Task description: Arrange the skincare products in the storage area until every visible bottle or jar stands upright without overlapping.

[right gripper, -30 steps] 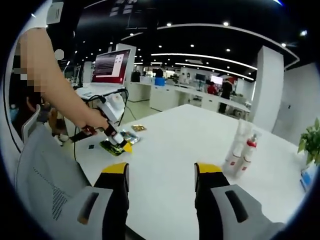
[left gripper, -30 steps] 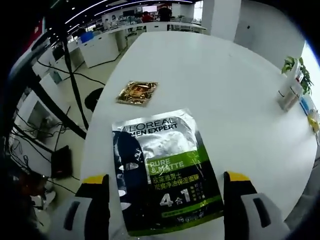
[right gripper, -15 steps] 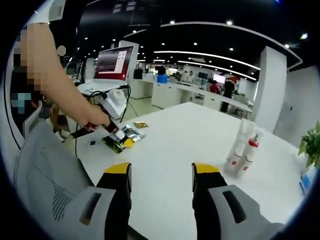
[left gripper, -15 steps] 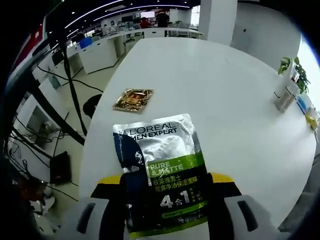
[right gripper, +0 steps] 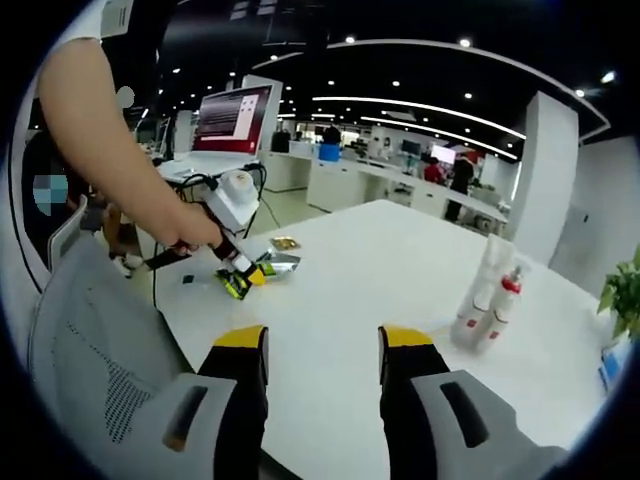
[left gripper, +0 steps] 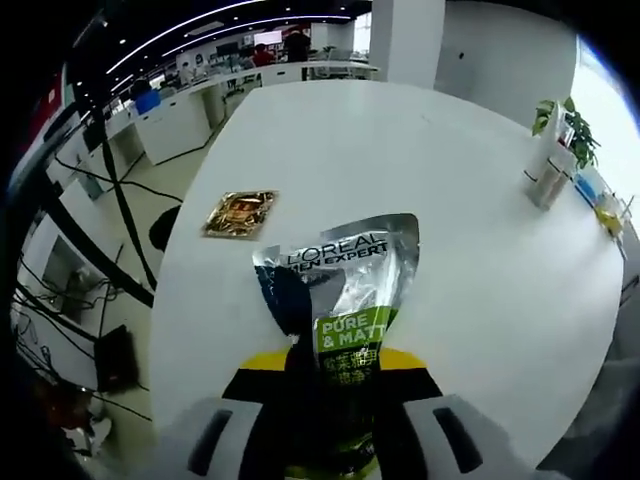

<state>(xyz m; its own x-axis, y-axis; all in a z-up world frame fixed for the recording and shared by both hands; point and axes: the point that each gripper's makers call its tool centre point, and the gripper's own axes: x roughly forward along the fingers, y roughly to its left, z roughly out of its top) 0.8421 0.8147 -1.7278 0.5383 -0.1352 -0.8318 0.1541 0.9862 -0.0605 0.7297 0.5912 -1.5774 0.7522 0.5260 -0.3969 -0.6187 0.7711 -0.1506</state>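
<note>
Left hand-held gripper [left gripper: 328,368], jaws clamped on the near end of the silver-and-green mask sachet [left gripper: 340,290], which buckles upward from the white surface [left gripper: 450,200]. A gold sachet [left gripper: 238,213] lies flat on the surface just beyond the mask sachet, toward the surface's edge. Two bottles [left gripper: 545,180] stand upright well apart from the mask sachet, near a potted plant [left gripper: 562,125]. Right hand-held gripper [right gripper: 322,345], jaws apart and holding nothing (above the surface), with the bottles [right gripper: 490,300] seen beyond it.
</note>
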